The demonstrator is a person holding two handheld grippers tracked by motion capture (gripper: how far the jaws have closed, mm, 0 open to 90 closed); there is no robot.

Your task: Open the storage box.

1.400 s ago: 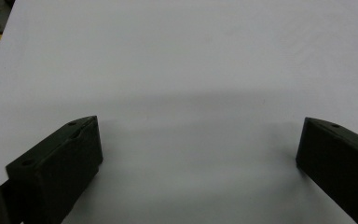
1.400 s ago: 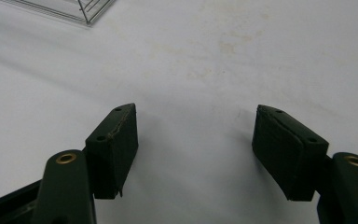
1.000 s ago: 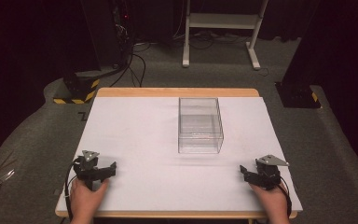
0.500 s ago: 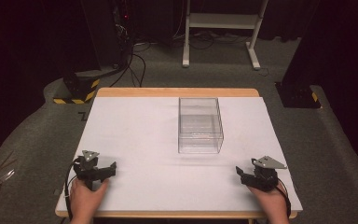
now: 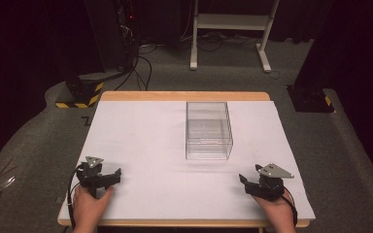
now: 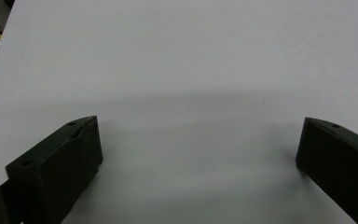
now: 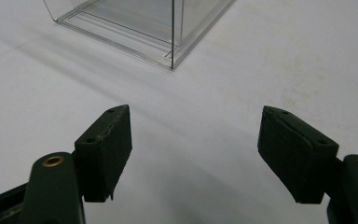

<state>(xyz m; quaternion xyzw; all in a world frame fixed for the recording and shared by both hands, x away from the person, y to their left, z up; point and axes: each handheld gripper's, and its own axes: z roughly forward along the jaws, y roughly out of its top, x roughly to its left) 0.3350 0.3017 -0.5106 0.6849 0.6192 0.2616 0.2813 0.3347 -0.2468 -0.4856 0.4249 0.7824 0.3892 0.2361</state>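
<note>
High view shows the right gripper [image 5: 253,183] turned a little further inward than a second ago, its jaws now angled up and left toward the clear box [image 5: 208,130], while the left gripper [image 5: 108,177] sits just as it did, near the table's [image 5: 141,131] near left corner. The box has not moved. It stands on the white tabletop a little right of centre and toward the far half, well apart from both grippers. It is a see-through rectangular box with thin, glossy walls and nothing visible inside; whether its top is open or lidded cannot be told. Right gripper view has the right gripper [image 7: 193,144] with its jaws spread wide and nothing between them, hovering low over the white surface, and the box [image 7: 154,25] ahead, only its near corner and base in frame, the rest cut off at the top edge. Left gripper view has the left gripper [image 6: 198,144] likewise spread wide and empty, with bare table [image 6: 182,65] ahead and a soft shadow across it. A hand [image 5: 88,208] holds the left gripper and another hand [image 5: 279,213] the right, both cut off by the bottom edge. Beyond the table the room is dark; a white stand [image 5: 229,24] and some cables on the floor [image 5: 39,141] can be made out, little else.
</note>
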